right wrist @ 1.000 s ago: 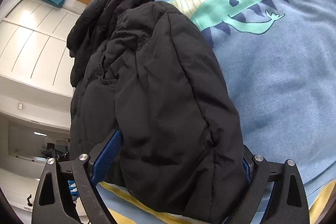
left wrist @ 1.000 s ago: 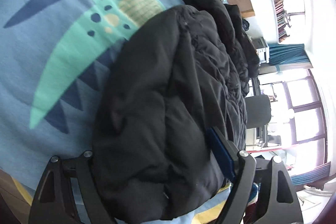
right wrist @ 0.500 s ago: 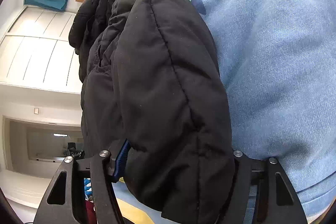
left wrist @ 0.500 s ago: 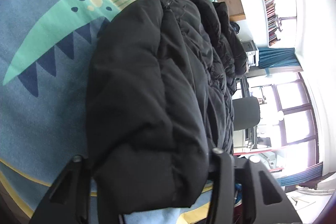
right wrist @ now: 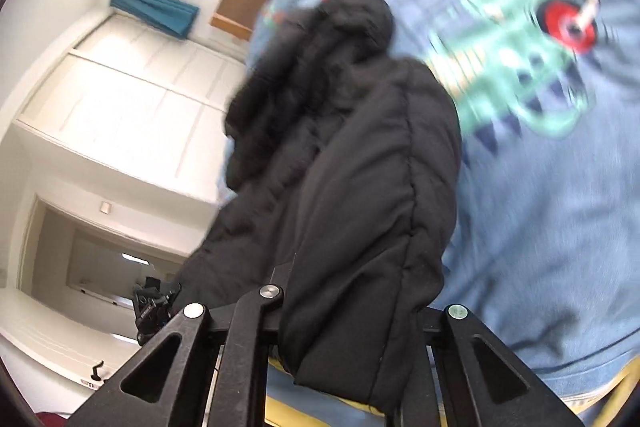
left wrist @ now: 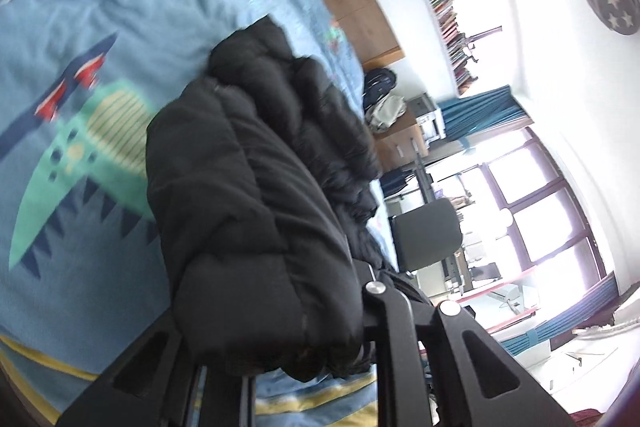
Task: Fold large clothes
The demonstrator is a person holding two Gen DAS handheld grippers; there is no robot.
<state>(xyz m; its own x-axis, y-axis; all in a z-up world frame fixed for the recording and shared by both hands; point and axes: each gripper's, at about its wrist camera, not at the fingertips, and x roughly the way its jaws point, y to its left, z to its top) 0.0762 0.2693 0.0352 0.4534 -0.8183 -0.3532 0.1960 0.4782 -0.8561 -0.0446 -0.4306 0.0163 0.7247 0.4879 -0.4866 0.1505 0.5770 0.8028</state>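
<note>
Scene: a black jacket (left wrist: pixel 256 195) lies on a bed with a blue dinosaur-print cover (left wrist: pixel 80 187); both views are motion-blurred.

Jacket, place: it runs away from both grippers toward 12 o'clock, its near end raised off the cover and its far end bunched on the bed.

Long axis: roughly along the line of sight of both cameras, so the grippers stand at the same short end, side by side.

Left gripper (left wrist: pixel 276 355): jaws clamped on a thick padded roll of the jacket, which fills the gap between the fingers.

Right gripper (right wrist: pixel 352 339): jaws clamped on a flatter hanging flap (right wrist: pixel 360 267) of the same end; the fabric drapes down past the fingers toward 6 o'clock.

Nearer hand: neither; judged from the two views, both hold the near end at about equal reach.

Step in hand: by the look of it, carrying the near end over toward the far end to double the jacket along its length.

Open room: bare cover lies wide at 9 o'clock in the left view and at 3 o'clock in the right view.

Edges: the yellow-striped cover border (left wrist: pixel 320 403) runs just under the grippers at 6 o'clock; a chair (left wrist: pixel 428 231) and desk stand off the bed at 3 o'clock of the left view.

Risk: the bulky padding may slide or spring open once let go.
</note>
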